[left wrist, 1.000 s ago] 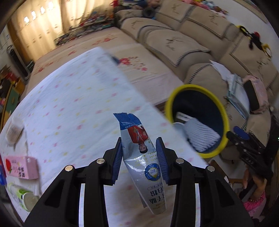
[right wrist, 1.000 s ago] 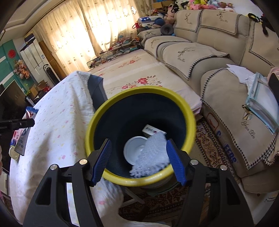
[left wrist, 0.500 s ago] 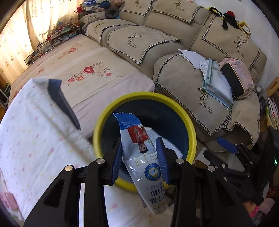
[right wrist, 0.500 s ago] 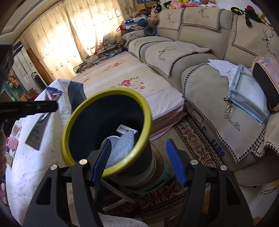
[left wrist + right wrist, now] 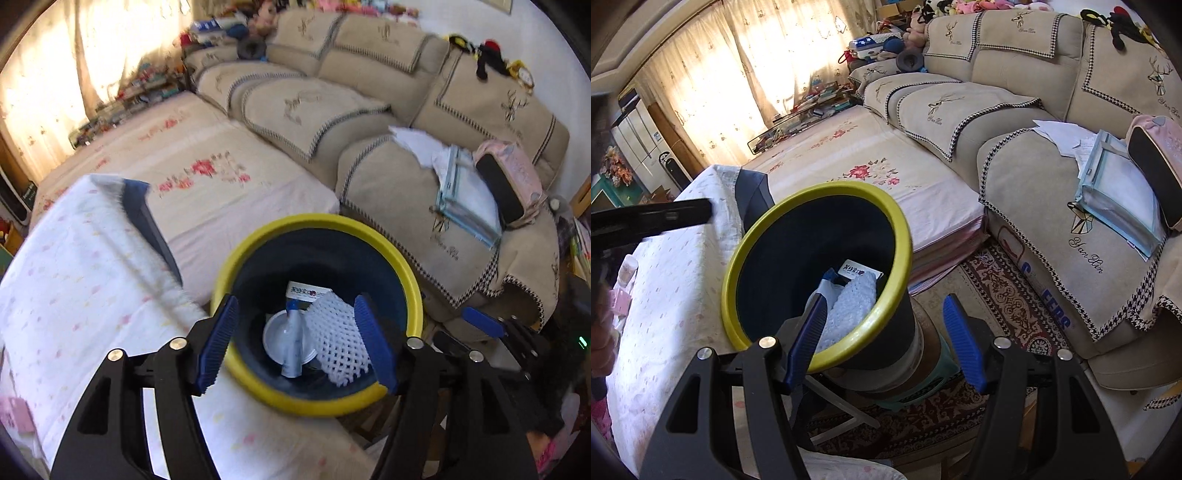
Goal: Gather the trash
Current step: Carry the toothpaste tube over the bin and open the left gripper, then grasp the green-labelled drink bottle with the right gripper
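Note:
A dark bin with a yellow rim [image 5: 413,295] [image 5: 746,240] stands beside the table. My left gripper [image 5: 299,343] hangs over its mouth, jaws opening, nothing between the pads. The blue-and-white snack wrapper [image 5: 291,347] [image 5: 827,284] lies inside the bin on a white bowl [image 5: 273,332], next to a white foam net [image 5: 336,339] [image 5: 853,302] and a small box [image 5: 306,291] [image 5: 857,271]. My right gripper [image 5: 882,339] is open and empty, low beside the bin, its left pad in front of the near rim.
A table with a white dotted cloth [image 5: 74,295] [image 5: 665,295] lies left of the bin. A beige sofa [image 5: 443,184] [image 5: 1052,184] with papers and a pink bag sits behind. A patterned rug [image 5: 997,295] covers the floor. A pink pack [image 5: 14,413] lies on the table.
My left gripper carried the wrapper from over the table to above the bin, then its jaws parted and the wrapper dropped in. The bin slid left in the right wrist view.

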A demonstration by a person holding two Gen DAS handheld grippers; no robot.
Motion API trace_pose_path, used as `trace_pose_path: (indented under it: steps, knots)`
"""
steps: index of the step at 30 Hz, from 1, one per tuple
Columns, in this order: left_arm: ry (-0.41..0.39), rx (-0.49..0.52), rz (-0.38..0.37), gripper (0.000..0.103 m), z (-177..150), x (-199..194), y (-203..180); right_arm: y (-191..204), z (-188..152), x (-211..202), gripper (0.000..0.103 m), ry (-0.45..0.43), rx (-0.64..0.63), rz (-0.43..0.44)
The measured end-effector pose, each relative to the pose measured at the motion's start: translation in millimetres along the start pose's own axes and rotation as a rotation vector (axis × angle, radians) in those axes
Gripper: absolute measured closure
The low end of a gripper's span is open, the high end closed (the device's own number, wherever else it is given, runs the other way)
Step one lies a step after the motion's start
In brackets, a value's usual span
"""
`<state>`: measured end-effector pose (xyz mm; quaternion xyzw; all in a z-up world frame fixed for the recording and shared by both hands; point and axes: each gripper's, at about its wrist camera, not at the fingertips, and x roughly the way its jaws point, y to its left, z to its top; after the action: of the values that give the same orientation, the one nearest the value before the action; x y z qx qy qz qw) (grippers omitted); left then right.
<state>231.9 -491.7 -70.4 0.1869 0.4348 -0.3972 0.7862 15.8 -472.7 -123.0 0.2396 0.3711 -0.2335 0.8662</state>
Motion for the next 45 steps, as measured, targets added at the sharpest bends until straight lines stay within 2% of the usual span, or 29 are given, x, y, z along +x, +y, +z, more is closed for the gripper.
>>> trace_pose_path:
  steps: [6,8,14,17,21,27,30,37,41,45]
  knots:
    - [-0.141,-0.066,0.047,0.027,-57.2,-81.7,36.8,24.4,-2.1,-1.3,0.040,0.005,-0.049,0.017]
    - [-0.179,-0.097,0.067,0.021,-79.8,-108.5,51.3,35.9,-2.5,-2.0,0.039,0.006,-0.068,0.026]
    - [-0.283,-0.186,0.207,0.012,-167.3,-182.8,101.0,96.0,-6.2,2.5,0.039,0.032,-0.179,0.104]
    - [-0.302,-0.267,0.295,0.012,-218.4,-211.6,129.7,145.1,-12.9,7.7,0.039,0.060,-0.271,0.176]
    - [-0.325,-0.402,0.348,0.012,-273.7,-242.6,168.4,211.3,-22.3,13.0,0.039,0.097,-0.396,0.270]
    - [-0.318,-0.494,0.453,0.011,-338.6,-265.4,207.9,315.6,-40.4,9.6,0.039,0.124,-0.586,0.409]
    - [-0.315,-0.527,0.472,0.011,-356.2,-266.1,218.7,359.7,-46.7,9.7,0.039,0.133,-0.658,0.448]
    - [-0.335,-0.573,0.494,0.011,-366.4,-273.9,235.3,448.5,-69.8,-0.6,0.038,0.166,-0.815,0.672]
    - [-0.351,-0.602,0.516,0.011,-381.0,-286.7,243.2,486.1,-81.8,1.8,0.034,0.166,-0.915,0.713]
    - [-0.345,-0.632,0.521,0.011,-394.2,-289.5,252.0,508.8,-89.8,11.1,0.034,0.169,-0.970,0.711]
